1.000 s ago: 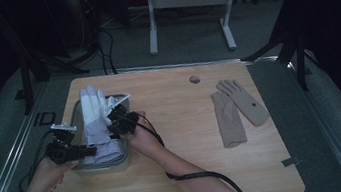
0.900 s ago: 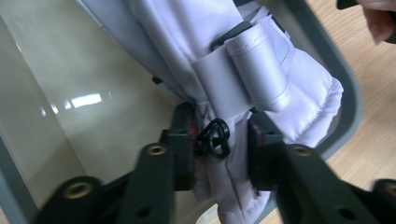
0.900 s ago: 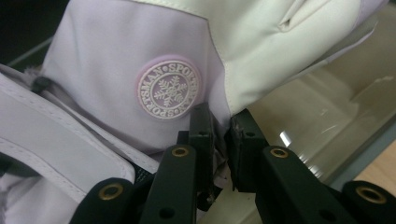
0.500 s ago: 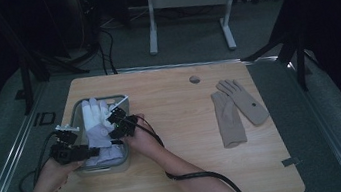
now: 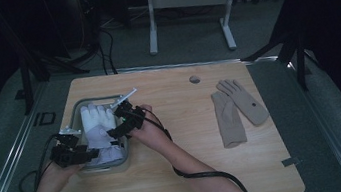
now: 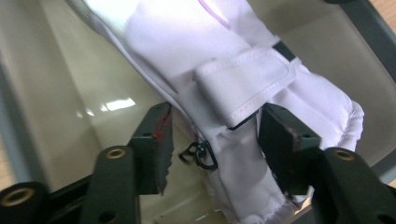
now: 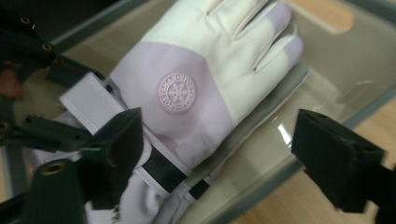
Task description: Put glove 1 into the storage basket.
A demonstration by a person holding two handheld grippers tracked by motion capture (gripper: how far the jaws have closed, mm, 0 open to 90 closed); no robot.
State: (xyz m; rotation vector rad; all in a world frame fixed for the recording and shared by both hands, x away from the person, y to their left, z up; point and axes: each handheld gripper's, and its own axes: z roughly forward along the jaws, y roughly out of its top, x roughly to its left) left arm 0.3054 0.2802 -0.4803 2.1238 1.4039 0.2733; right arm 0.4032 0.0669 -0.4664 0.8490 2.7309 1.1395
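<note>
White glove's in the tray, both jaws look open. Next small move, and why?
Probably lift both grippers clear of the tray. The white glove lies flat inside it. The right gripper has just opened wide with no pad on the fabric, and the left gripper has been opening, straddling the cuff without pressing it.

A white-and-lilac padded glove (image 7: 187, 98) with a round snowflake badge lies flat in a clear plastic tray (image 7: 327, 60). The right gripper (image 7: 224, 158) has just been opening, jaws wide apart above the cuff.
</note>
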